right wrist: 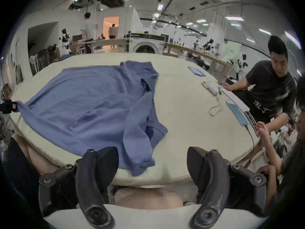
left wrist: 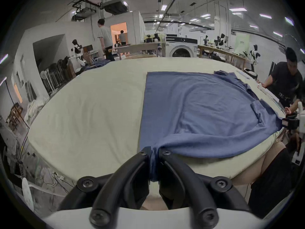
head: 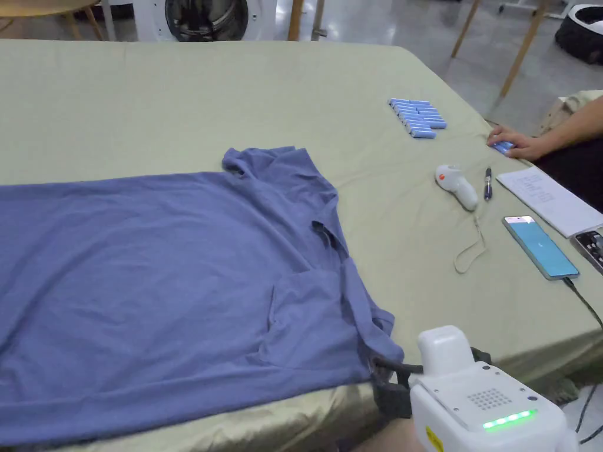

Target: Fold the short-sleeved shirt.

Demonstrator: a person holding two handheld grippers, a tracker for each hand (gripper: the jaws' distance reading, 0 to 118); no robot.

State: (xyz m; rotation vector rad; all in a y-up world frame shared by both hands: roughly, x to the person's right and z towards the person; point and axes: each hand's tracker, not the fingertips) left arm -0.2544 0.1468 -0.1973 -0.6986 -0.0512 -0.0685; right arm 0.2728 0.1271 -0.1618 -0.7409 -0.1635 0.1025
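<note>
A blue short-sleeved shirt (head: 176, 265) lies spread flat on the pale green table (head: 176, 100), collar toward the right, hem off to the left. In the left gripper view my left gripper (left wrist: 154, 153) is shut on the near hem corner of the shirt (left wrist: 206, 108) at the table's front edge. My right gripper (head: 391, 376) sits at the front edge by the near sleeve. Its jaws stand wide open in the right gripper view (right wrist: 151, 151), with the sleeve end (right wrist: 140, 163) lying loose between them. The left gripper (right wrist: 8, 106) also shows at the far left there, holding the shirt (right wrist: 85, 100).
On the right part of the table lie a row of blue cells (head: 418, 118), a white handheld device (head: 456, 185) with a cord loop, a pen (head: 487, 183), a paper sheet (head: 547, 200) and a phone (head: 540, 246). Another person's hand (head: 512, 143) rests at the right edge.
</note>
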